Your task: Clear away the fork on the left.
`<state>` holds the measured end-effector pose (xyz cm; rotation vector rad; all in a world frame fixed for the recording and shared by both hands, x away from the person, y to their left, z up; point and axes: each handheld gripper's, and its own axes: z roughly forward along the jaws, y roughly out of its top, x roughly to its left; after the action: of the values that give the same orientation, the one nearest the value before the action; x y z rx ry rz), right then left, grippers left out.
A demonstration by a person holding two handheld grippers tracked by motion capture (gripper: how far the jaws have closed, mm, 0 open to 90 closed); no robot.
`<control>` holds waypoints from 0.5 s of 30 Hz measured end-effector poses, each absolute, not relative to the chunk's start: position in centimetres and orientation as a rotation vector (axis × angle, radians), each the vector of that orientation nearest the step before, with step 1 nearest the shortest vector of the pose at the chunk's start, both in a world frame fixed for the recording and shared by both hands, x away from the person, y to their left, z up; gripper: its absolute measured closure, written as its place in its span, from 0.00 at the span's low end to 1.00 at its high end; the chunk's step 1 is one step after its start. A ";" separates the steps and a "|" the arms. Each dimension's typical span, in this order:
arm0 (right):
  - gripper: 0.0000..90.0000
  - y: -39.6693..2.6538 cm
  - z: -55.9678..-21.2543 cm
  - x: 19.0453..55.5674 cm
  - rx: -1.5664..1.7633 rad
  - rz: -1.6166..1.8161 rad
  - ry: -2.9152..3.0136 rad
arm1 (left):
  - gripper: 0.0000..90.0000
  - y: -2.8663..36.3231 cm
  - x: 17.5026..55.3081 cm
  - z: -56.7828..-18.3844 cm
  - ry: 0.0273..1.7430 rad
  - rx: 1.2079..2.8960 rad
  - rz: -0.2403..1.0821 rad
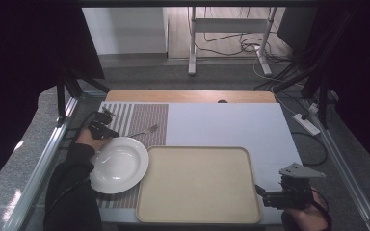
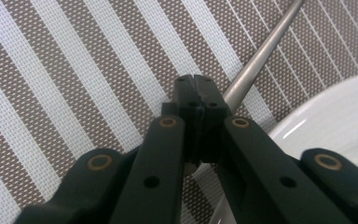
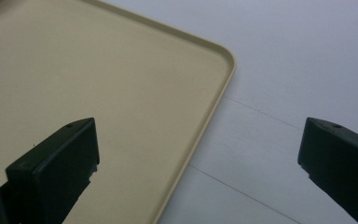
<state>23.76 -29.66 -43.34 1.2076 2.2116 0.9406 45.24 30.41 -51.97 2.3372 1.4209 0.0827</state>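
A metal fork [image 1: 143, 132] lies on the striped placemat [image 1: 144, 115] just beyond a white deep plate [image 1: 118, 166]. My left gripper [image 1: 102, 129] sits at the fork's handle end, beside the plate's far rim. In the left gripper view its jaws [image 2: 195, 91] are pressed together low over the placemat [image 2: 74, 70], and the fork's handle [image 2: 261, 51] runs out from under them to the upper right, next to the plate [image 2: 335, 121]. My right gripper [image 1: 262, 195] stands open at the right edge of the beige tray [image 1: 197, 183], with nothing between its fingers [image 3: 56, 168].
The tray [image 3: 98, 70] is bare and takes up the near middle of the white table top [image 1: 221, 122]. A metal frame rail runs along each side of the table. Desk legs and cables stand on the floor behind.
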 end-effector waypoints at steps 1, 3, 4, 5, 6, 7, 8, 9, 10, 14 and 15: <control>0.00 -29.7 -43.3 23.8 1.208 0.941 2.212 | 0.98 30.5 45.3 -52.0 1.422 2.331 0.077; 0.00 -29.7 -43.3 23.7 1.206 0.942 2.212 | 0.98 30.5 45.4 -51.9 1.428 2.332 0.080; 0.00 -29.7 -43.3 23.7 1.206 0.942 2.211 | 0.98 30.5 45.3 -51.7 1.452 2.333 0.152; 0.00 -29.7 -43.3 23.7 1.206 0.942 2.211 | 0.96 30.5 45.3 -51.7 1.452 2.333 0.152; 0.00 -29.7 -43.3 23.7 1.206 0.942 2.211 | 0.89 30.8 45.4 -51.3 1.458 2.286 0.169; 0.00 -29.7 -43.3 23.8 1.206 0.940 2.212 | 0.82 30.9 45.4 -51.1 1.458 2.267 0.181; 0.00 -29.7 -43.4 23.8 1.208 0.939 2.212 | 0.74 30.9 45.4 -51.1 1.458 2.267 0.181; 0.00 -29.7 -43.4 23.8 1.208 0.939 2.212 | 0.74 30.9 45.4 -50.9 1.457 2.249 0.183; 0.00 -29.6 -43.4 23.8 1.210 0.936 2.212 | 0.56 30.7 45.4 -50.6 1.457 2.227 0.201; 0.00 -29.6 -43.4 23.8 1.208 0.935 2.213 | 0.38 30.4 45.6 -50.5 1.443 2.201 0.184; 0.00 -29.6 -43.4 23.8 1.208 0.933 2.213 | 0.27 30.3 45.7 -50.4 1.433 2.196 0.172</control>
<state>23.79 -29.62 -43.37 1.2078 2.2132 0.9334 45.70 30.26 -50.45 2.1959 1.4329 0.1721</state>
